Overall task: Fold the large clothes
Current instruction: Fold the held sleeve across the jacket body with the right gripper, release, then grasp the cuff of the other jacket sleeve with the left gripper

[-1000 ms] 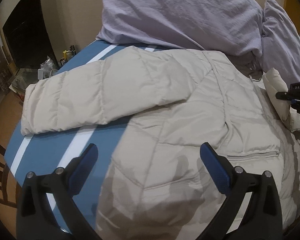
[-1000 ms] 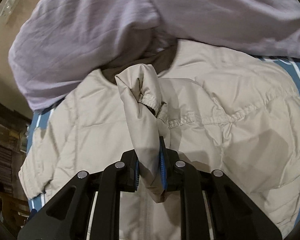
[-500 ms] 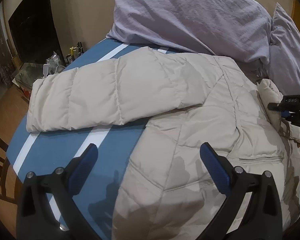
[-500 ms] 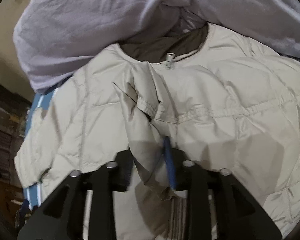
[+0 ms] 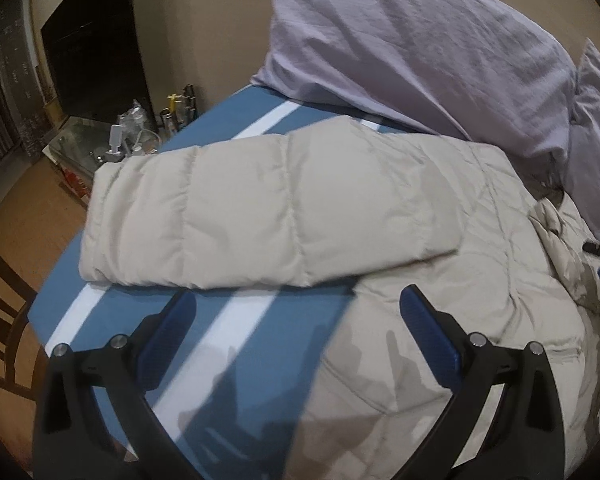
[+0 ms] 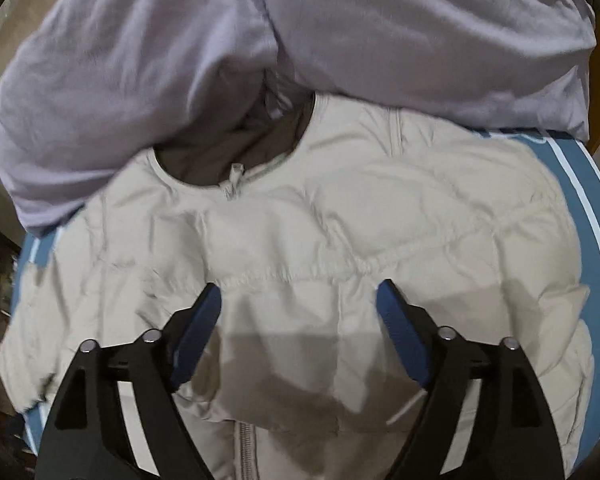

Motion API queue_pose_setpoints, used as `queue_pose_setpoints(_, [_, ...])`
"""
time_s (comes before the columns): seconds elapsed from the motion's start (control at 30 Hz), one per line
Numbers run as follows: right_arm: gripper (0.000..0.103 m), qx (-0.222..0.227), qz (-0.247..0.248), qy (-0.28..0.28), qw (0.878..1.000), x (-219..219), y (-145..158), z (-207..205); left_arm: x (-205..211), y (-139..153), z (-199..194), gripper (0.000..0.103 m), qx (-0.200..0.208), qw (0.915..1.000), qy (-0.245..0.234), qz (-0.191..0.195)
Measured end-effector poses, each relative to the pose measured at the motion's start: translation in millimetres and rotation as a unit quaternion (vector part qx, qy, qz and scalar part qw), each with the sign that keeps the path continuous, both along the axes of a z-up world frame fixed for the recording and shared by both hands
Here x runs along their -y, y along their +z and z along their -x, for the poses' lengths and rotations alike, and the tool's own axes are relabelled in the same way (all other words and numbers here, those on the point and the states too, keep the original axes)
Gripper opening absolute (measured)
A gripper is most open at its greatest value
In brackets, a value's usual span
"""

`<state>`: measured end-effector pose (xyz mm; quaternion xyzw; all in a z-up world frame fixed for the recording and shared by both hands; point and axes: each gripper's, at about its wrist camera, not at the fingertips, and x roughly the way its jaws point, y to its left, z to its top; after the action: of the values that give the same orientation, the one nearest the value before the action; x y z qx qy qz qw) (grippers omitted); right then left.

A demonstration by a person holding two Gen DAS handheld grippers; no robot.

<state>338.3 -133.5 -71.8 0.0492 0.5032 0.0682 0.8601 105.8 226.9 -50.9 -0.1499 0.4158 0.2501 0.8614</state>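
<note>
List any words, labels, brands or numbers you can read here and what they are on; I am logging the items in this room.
No text can be read in either view.
The beige puffer jacket shows no label or logo.
The lavender pillows and the blue striped bed cover carry no print.
The clutter on the glass side table is too small and blurred to read.

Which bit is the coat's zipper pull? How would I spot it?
Find the beige puffer jacket spread on the blue striped bed. Look at its dark-lined neck opening below the lilac pillows. The zipper pull is the small tab hanging there.
</note>
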Motion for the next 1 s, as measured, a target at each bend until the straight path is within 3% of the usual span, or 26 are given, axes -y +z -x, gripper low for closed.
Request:
queue_pose_setpoints(0.2, [0.101, 0.009, 0.072, 0.012, 0.997, -23, -27, 7, -22, 1, 7, 0.101, -0.003, 0.9996, 0.028, -0.005])
queue_pose_setpoints(0.33, [0.102, 0.032, 0.099, 0.012, 0.995, -31, -38, 12, -38, 1, 12, 0.101, -0.006, 0.9988, 0.049, -0.008])
queue_pose_setpoints(0.77, [0.102, 0.047, 0.088, 0.017, 0.995, -28, -39, 13, -106, 1, 31, 0.101, -0.018, 0.9922, 0.123, -0.014])
queue_pose_setpoints(0.9, [0.102, 0.049, 0.086, 0.018, 0.995, -27, -38, 14, -137, -2, 39, 0.101, -0.018, 0.9883, 0.151, 0.001])
queue_pose_setpoints(1.0, [0.102, 0.049, 0.085, 0.019, 0.995, -27, -37, 16, -157, -12, 43, 0.101, -0.02, 0.9851, 0.167, 0.035])
